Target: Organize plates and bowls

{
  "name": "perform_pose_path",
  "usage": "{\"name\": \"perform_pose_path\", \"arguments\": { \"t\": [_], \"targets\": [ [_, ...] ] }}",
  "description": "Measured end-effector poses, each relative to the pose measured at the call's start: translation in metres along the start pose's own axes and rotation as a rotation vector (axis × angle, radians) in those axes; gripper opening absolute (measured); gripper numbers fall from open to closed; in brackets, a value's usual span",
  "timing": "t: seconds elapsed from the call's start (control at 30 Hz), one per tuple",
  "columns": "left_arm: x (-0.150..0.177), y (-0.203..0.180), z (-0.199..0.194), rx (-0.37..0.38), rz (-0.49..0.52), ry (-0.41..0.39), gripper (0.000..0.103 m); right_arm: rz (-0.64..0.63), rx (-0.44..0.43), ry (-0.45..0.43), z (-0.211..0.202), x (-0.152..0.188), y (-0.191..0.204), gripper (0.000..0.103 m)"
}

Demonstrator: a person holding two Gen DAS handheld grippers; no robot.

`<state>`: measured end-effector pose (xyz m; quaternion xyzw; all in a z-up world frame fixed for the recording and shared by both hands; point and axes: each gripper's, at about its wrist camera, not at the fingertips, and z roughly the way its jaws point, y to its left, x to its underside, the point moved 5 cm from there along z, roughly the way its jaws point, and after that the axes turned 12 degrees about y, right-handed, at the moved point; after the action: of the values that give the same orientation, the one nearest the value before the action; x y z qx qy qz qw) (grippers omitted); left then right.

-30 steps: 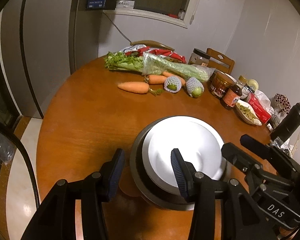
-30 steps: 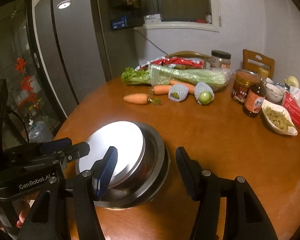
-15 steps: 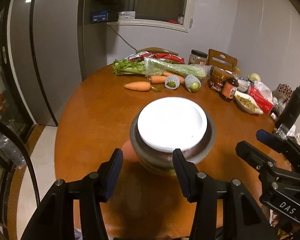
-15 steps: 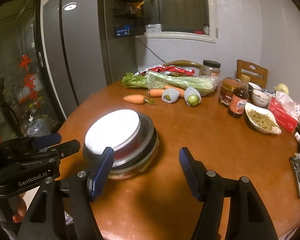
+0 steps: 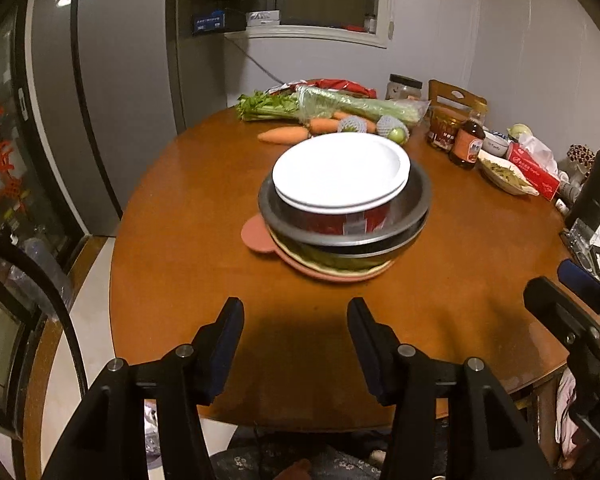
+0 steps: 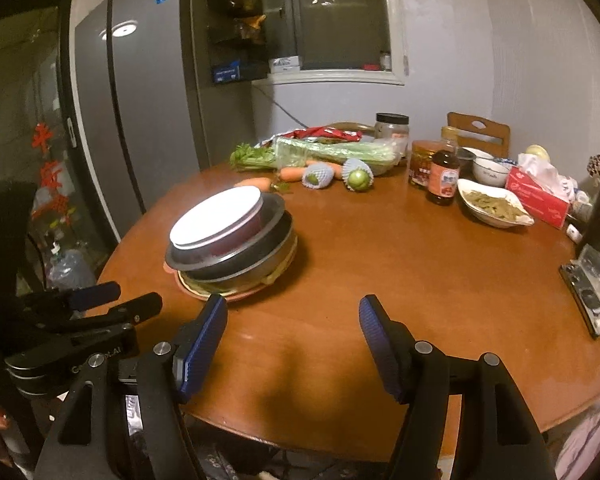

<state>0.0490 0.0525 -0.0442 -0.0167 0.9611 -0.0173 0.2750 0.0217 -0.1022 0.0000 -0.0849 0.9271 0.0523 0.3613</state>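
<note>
A stack of dishes stands on the round wooden table [image 5: 188, 184]: a white plate [image 5: 340, 170] on top of a red-sided bowl [image 5: 340, 220], inside a steel bowl [image 5: 414, 196], over a darker steel bowl and a pink plate [image 5: 256, 236]. The stack also shows in the right wrist view [image 6: 230, 236]. My left gripper [image 5: 296, 320] is open and empty, above the table's near edge, short of the stack. My right gripper [image 6: 292, 324] is open and empty, to the right of the stack. The left gripper shows in the right wrist view [image 6: 112, 300].
At the table's back lie celery [image 6: 332, 152], carrots [image 5: 284, 134], netted green fruit [image 6: 358, 178], jars and a sauce bottle [image 6: 442, 176]. At the right are a white dish of greens [image 6: 492, 206], a small bowl [image 6: 490, 170], a red tissue box [image 6: 540, 198] and a black flask [image 5: 596, 188]. A fridge [image 6: 140, 120] stands left.
Both grippers have pulled back and down from the stack toward the table's near edge. The stack now stands farther ahead of them. Both stay open.
</note>
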Motion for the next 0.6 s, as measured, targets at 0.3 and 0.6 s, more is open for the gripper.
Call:
{"name": "perform_pose_path", "arguments": {
  "t": [0.3, 0.6],
  "targets": [
    [0.013, 0.000, 0.009, -0.005, -0.035, 0.014, 0.054, 0.004, -0.023, 0.063, 0.015, 0.021, 0.002, 0.072],
    [0.017, -0.002, 0.015, -0.019, -0.019, 0.029, 0.054, 0.002, -0.015, 0.077, 0.024, 0.024, 0.006, 0.072]
  ]
}}
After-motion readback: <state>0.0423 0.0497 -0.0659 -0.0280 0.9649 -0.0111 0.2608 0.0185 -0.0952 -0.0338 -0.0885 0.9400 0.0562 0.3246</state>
